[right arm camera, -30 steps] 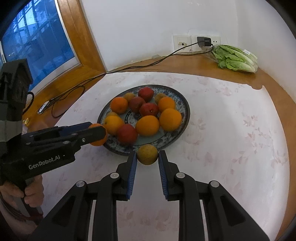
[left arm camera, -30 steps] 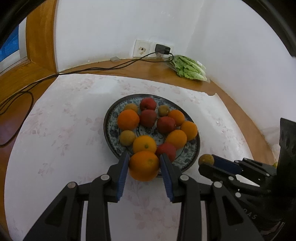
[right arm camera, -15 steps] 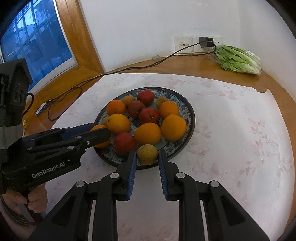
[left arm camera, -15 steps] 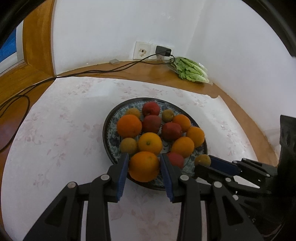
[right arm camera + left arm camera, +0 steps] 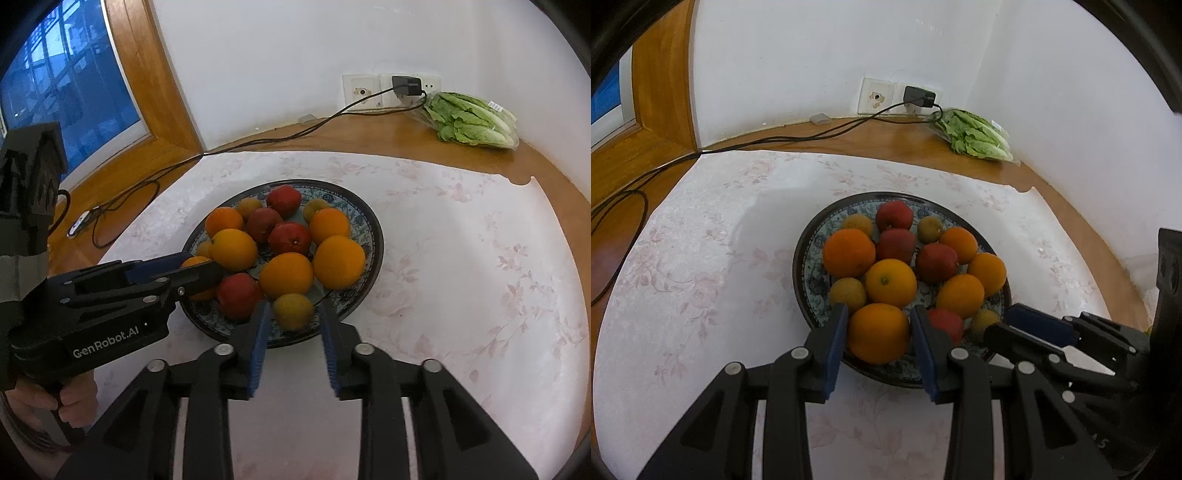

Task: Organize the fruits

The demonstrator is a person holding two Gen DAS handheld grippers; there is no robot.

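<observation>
Now: left hand-held gripper (image 5: 878,334) clamps orange (image 5: 878,332) over plate (image 5: 812,266) near rim | right hand-held gripper (image 5: 293,328) opening, pads off small yellow fruit (image 5: 293,311) resting on plate near rim | fruits firm, round, smooth-skinned, likely roll; grip across widest middle.

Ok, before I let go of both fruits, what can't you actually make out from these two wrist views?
- Underside of the orange in the left tool: the fruit itself hides whether it rests on the plate.
- The small yellow fruit between the opening right tool pads: its base contact is hidden too.
- Fruit kinds among the small yellow-brown ones: too small to name.
- Plate centre: covered by fruit.
- Table edge nearest me: cut off by the tools.
</observation>
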